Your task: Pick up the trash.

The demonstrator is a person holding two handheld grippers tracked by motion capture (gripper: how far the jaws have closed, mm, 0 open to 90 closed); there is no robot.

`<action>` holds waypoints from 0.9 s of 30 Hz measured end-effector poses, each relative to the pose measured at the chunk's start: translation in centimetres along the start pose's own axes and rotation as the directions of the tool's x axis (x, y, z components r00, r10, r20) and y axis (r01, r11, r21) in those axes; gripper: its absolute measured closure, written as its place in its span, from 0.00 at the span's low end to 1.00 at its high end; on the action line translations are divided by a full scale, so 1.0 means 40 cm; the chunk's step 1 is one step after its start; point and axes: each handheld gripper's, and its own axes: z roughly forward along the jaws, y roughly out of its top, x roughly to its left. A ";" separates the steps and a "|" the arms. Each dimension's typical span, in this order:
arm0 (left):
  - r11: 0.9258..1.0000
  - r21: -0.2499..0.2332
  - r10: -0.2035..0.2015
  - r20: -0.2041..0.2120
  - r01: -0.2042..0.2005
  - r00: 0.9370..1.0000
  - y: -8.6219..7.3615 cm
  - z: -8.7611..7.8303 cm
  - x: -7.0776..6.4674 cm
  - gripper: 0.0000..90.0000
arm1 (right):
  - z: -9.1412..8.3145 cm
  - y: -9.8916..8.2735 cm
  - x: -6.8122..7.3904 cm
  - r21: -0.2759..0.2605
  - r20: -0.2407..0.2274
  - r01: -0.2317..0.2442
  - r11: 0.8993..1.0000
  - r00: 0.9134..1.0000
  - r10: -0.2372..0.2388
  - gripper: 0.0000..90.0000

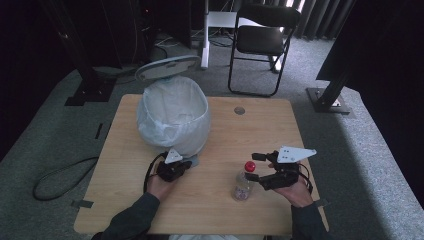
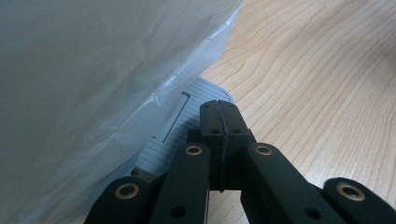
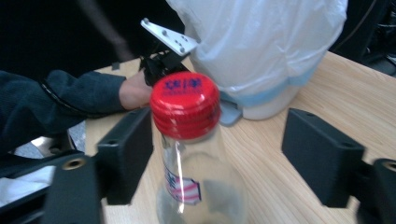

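A clear plastic bottle (image 1: pixel 243 184) with a red cap (image 3: pixel 185 103) stands upright on the wooden table (image 1: pixel 225 125), front right of centre. My right gripper (image 1: pixel 256 167) is open, its jaws on either side of the bottle's neck without touching it. My left gripper (image 1: pixel 186 164) is shut with nothing in it, its tip over the grey pedal (image 2: pixel 184 121) at the foot of the bin. The pedal bin (image 1: pixel 173 117), lined with a white bag (image 2: pixel 93 84), stands at the table's back left with its lid (image 1: pixel 167 67) raised.
A black folding chair (image 1: pixel 262 40) stands on the grey carpet behind the table. A black cable (image 1: pixel 55 177) loops on the floor at the left. A small round grommet (image 1: pixel 239 110) sits near the table's far edge.
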 end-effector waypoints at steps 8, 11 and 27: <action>1.000 0.000 0.000 0.000 0.000 1.000 0.000 0.000 0.000 1.00 | 0.007 0.001 -0.001 -0.033 -0.061 0.004 0.999 0.998 -0.006 0.51; 1.000 0.000 -0.001 0.000 0.001 1.000 0.000 0.000 0.000 1.00 | 0.011 -0.003 -0.003 -0.033 -0.083 0.002 0.999 0.997 -0.005 0.57; 1.000 -0.001 0.000 0.000 0.000 1.000 0.000 0.000 0.000 1.00 | 0.009 -0.003 0.006 -0.050 -0.059 0.053 0.997 0.997 -0.056 0.67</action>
